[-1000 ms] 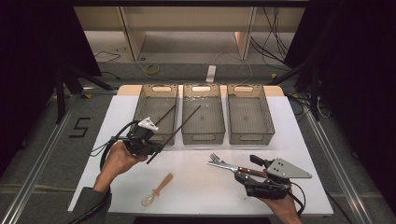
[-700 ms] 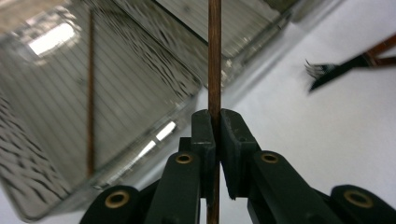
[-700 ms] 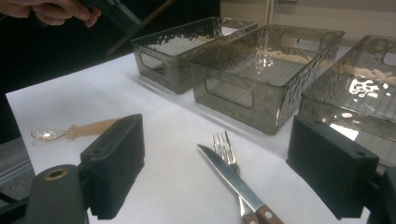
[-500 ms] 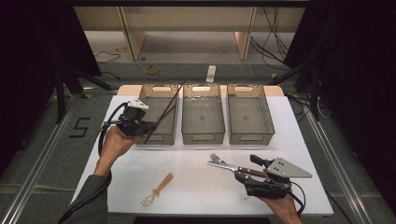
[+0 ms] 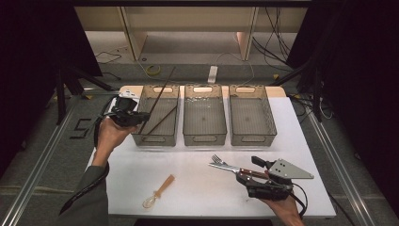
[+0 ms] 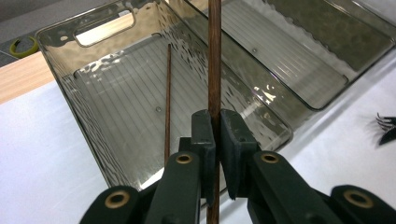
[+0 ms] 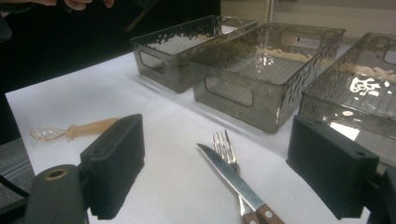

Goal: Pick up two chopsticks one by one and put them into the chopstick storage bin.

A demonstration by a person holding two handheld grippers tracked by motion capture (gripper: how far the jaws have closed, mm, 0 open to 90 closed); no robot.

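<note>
Black jaws of our left hand-held gripper [image 6: 215, 135] are clamped on a dark wooden chopstick [image 6: 214, 56], which runs straight up between them. In the high view we see this left hand-held gripper [image 5: 136, 117] just beside the left bin [image 5: 175, 96], at its near-left outer wall, with the held chopstick [image 5: 160, 94] slanting up and away over that bin. A second chopstick [image 6: 167, 100] lies inside the left bin [image 6: 56, 56], flat on its ribbed floor; from above it [image 5: 162, 120] sits diagonal in the bin's near half.

Our right hand-held gripper [image 7: 215, 163] has its jaws wide apart, nothing between them. It [image 5: 256, 172] rests low on the white table [image 5: 197, 188], well apart from the left bin, toward the near right. A knife [image 7: 231, 175] with a wooden handle and a fork [image 7: 224, 142] lie on the table [image 7: 163, 116] between the open jaws, touching or overlapping; we cannot tell which.

Two more smoky clear bins, middle [image 5: 203, 117] and right [image 5: 251, 115], stand in a row to the right of the left bin. A small spoon with a tan handle [image 5: 157, 192] lies on the table near of the left bin, well apart from it.
</note>
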